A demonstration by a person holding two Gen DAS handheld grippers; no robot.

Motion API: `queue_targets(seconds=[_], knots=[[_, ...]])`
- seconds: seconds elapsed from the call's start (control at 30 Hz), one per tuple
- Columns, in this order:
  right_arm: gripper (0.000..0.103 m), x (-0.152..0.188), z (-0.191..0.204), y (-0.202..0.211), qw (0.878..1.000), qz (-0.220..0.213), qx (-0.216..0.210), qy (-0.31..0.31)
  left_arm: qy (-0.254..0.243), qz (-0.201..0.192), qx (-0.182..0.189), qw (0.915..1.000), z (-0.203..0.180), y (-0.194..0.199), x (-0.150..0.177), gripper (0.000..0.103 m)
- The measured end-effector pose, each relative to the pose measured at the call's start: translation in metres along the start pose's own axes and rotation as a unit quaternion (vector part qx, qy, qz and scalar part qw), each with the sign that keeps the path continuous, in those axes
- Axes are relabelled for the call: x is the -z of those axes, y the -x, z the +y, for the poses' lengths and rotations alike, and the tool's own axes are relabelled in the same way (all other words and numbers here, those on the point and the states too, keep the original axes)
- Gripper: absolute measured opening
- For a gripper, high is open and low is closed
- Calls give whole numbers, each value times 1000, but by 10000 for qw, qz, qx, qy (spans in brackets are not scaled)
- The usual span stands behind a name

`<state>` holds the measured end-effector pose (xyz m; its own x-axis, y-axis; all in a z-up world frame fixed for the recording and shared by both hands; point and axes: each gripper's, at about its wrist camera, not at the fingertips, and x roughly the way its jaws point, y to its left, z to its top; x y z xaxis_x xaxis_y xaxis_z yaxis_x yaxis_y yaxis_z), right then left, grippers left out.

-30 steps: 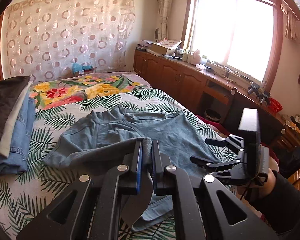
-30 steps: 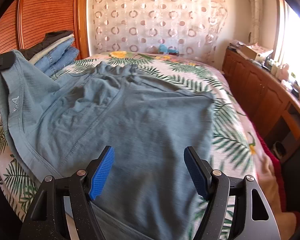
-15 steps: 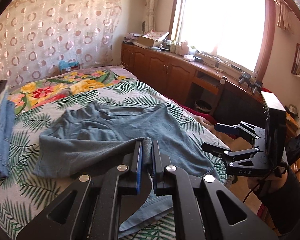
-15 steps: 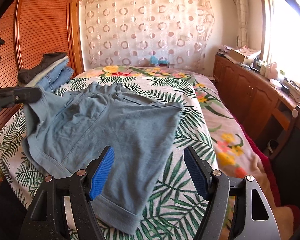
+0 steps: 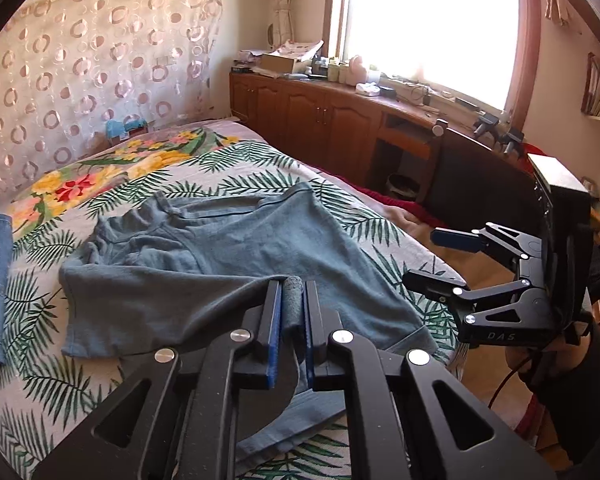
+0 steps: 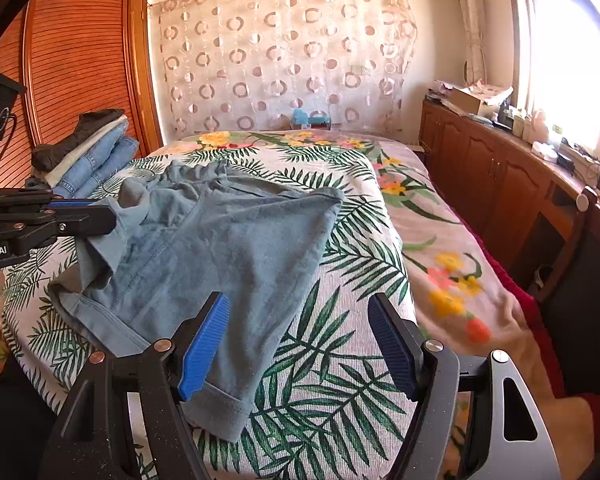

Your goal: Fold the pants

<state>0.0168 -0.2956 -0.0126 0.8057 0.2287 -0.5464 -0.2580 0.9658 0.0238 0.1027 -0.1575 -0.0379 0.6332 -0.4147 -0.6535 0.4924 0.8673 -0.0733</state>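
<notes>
Blue-grey pants [image 5: 236, 256] lie spread on the leaf-print bed [image 5: 260, 176], and show in the right wrist view [image 6: 220, 240] too. My left gripper [image 5: 292, 304] is shut on a bunched edge of the pants and holds that fold lifted above the bed; it shows at the left of the right wrist view [image 6: 100, 216]. My right gripper [image 6: 300, 340] is open and empty, held above the near end of the pants and the bed. It appears at the right of the left wrist view [image 5: 432, 258], off the bed's side.
A stack of folded jeans and dark clothes [image 6: 84, 152] sits at the bed's far left by a wooden slatted wardrobe [image 6: 76, 60]. Wooden cabinets [image 6: 500, 176] with clutter run along the right under the window. A dark chair [image 5: 472, 188] stands beside the bed.
My right gripper has pulled back and up from the pants, staying open. My left gripper kept its hold and moved the lifted fold across over the pants.
</notes>
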Motion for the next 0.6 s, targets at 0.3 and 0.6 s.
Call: queue_targets(seconds=[0.3, 0.6], knots=[[74, -3, 3, 0, 10000, -27, -15, 3, 282, -226, -189, 9992, 25, 25, 9, 48], [74, -5, 15, -9, 9998, -8, -180, 70, 589, -9, -424, 9974, 60, 21, 38, 81]])
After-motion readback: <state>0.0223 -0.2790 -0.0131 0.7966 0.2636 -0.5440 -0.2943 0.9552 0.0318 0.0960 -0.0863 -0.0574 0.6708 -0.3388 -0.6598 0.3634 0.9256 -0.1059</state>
